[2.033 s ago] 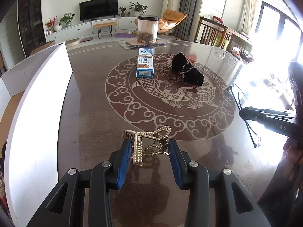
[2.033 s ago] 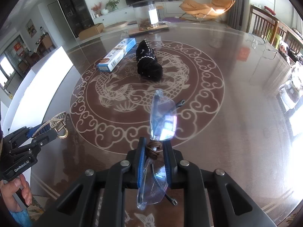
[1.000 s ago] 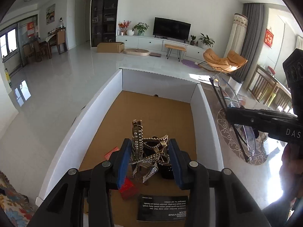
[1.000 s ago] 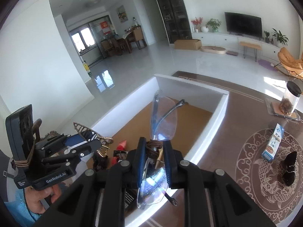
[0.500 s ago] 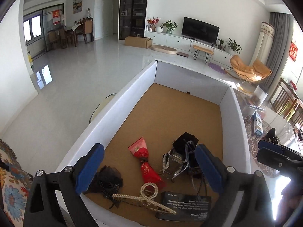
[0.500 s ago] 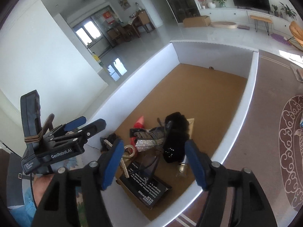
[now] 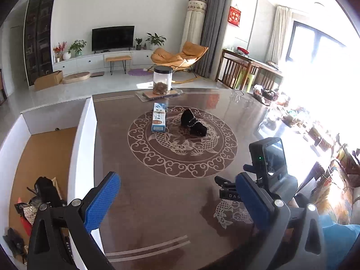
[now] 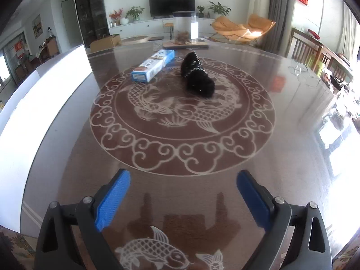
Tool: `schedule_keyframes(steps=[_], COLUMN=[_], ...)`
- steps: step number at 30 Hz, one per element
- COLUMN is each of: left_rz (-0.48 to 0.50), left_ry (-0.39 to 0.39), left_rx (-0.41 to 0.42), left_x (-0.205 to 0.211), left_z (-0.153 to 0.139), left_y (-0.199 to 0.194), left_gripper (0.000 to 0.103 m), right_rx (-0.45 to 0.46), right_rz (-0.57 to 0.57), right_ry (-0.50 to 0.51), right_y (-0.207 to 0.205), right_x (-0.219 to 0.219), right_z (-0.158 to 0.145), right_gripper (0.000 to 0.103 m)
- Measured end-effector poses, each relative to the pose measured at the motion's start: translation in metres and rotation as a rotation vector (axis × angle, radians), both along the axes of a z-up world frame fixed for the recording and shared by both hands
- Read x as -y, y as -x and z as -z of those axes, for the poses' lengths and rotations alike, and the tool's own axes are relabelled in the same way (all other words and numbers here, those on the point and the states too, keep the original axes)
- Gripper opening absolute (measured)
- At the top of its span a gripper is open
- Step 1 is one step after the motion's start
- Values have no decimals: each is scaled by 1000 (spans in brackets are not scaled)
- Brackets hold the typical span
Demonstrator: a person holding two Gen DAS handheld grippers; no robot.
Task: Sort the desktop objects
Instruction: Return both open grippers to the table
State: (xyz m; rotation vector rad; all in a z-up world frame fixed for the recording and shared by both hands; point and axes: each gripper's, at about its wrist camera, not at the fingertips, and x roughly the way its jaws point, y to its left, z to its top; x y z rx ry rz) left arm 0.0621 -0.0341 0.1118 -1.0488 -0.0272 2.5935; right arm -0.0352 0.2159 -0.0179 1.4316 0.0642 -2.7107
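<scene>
A blue and white carton (image 7: 158, 120) (image 8: 154, 65) and a black studded pouch (image 7: 194, 126) (image 8: 197, 78) lie on the round patterned table (image 7: 171, 193), far ahead of both grippers. My left gripper (image 7: 177, 200) is open and empty near the table's front edge. My right gripper (image 8: 183, 200) is open and empty above the table; it also shows in the left wrist view (image 7: 227, 189). A white box (image 7: 82, 139) with a brown floor stands at the table's left and holds several dropped items (image 7: 42, 193).
A clear jar (image 7: 162, 79) (image 8: 185, 28) on a board stands at the table's far edge. The white box wall (image 8: 42, 94) runs along the left. Chairs and a cluttered side table (image 7: 292, 117) are at the right.
Both grippers let go of their items into the white box and opened. Both have swung back right from over the box to face the table.
</scene>
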Motion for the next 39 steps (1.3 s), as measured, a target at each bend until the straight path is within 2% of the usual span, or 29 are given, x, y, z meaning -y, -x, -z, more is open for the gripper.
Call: schedule_keyframes(steps=[3, 5, 10, 17, 20, 39], left_rz=[-37, -72, -161, -203, -221, -222], left_ry=[95, 114, 129, 158, 193, 194], left_rx=[84, 136, 159, 216, 201, 194], left_x=[-24, -25, -14, -9, -14, -18], left_z=[60, 90, 127, 144, 146, 147], left_y=[28, 44, 72, 112, 112, 117], left_gripper=[103, 103, 103, 103, 103, 103], right_rx=[19, 14, -12, -13, -15, -15], right_rz=[19, 9, 3, 27, 28, 29], right_ry=[-28, -28, -7, -8, -8, -5], right_y=[-3, -1, 6, 9, 8, 8], right_x=[-12, -12, -8, -5, -5, -4], right_z=[14, 15, 16, 19, 20, 21], right_gripper=[96, 96, 98, 103, 103, 103])
